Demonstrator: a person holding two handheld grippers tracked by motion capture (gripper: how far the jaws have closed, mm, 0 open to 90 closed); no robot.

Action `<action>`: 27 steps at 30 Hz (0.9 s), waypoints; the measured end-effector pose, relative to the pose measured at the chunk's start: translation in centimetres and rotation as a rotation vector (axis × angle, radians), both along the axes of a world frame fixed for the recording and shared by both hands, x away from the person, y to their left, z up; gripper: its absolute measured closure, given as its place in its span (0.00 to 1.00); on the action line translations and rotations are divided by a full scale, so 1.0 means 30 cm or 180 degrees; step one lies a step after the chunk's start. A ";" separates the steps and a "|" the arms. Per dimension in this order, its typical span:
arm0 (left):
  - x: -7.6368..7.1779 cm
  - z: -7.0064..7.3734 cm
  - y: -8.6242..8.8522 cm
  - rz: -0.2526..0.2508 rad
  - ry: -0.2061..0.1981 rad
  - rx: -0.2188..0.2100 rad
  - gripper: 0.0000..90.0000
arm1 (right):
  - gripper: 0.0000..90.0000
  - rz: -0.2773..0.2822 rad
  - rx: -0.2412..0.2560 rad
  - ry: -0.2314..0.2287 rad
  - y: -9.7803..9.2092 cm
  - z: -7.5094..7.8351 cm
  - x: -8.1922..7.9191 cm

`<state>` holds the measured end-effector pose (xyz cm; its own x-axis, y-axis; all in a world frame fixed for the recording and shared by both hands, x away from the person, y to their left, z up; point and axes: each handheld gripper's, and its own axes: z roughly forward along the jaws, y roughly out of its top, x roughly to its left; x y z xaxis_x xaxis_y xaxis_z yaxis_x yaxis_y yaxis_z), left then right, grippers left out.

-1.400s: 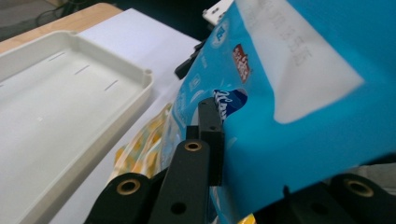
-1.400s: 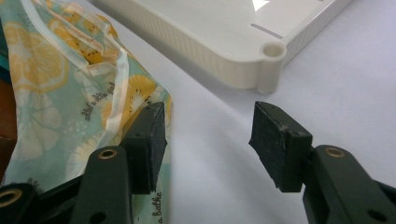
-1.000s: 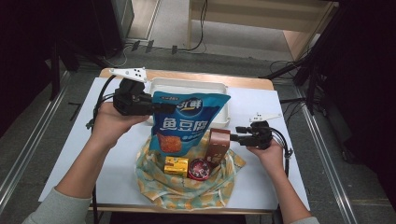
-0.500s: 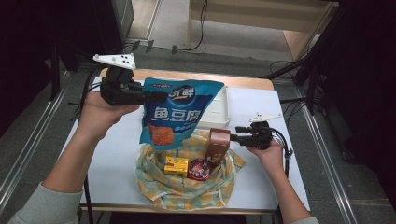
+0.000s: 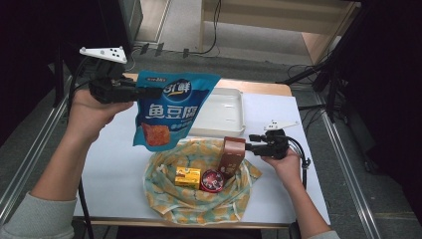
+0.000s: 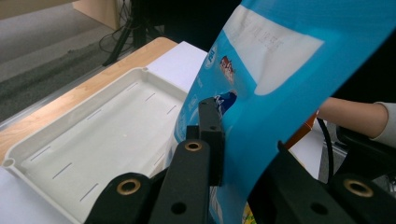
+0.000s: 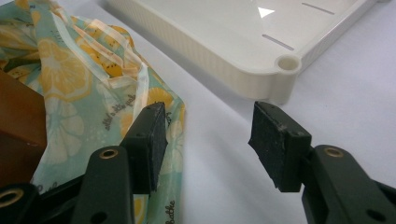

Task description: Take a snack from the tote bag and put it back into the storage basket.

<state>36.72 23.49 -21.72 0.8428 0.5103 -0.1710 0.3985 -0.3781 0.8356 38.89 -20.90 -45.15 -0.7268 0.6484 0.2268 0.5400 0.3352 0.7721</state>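
The white surface (image 5: 124, 164) carries a cream tray (image 5: 221, 112) and, nearer you, a lemon-print cloth (image 5: 199, 199). Your left claw (image 5: 149, 92) is clamped on the upper left edge of the blue snack bag (image 5: 166, 112), which hangs in the air left of the tray. Your right claw (image 5: 253, 143) stands apart, empty, just right of the brown box (image 5: 232, 155) on the cloth

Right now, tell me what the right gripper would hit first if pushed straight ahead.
Probably the white tray: its rounded corner lies just beyond the right gripper's open fingers, with bare table between. Depth is uncertain.
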 end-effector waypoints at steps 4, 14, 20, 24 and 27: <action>0.031 0.004 0.011 0.0069 0.0022 0.0028 0.99 | 0.52 -0.0011 0.0000 0.0008 0.001 0.000 0.003; 0.118 0.010 0.024 0.0230 0.0031 -0.0005 0.99 | 0.52 -0.0023 0.0024 0.0002 -0.002 0.006 -0.002; 0.176 0.003 0.016 0.0304 0.0061 0.0021 0.99 | 0.52 0.0004 0.0028 0.0023 -0.001 0.007 -0.005; 0.209 -0.006 0.007 0.0338 0.0072 0.0029 0.99 | 0.52 0.0010 0.0037 0.0000 -0.004 0.010 -0.008; 0.235 -0.016 0.002 0.0374 0.0088 0.0000 0.99 | 0.52 0.0000 0.0049 0.0009 -0.007 0.011 -0.011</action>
<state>43.78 23.56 -22.21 0.7722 0.6052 -0.1935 0.4630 -0.3274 0.8237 38.57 -21.12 -44.82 -0.7261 0.6448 0.2389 0.5422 0.3232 0.7756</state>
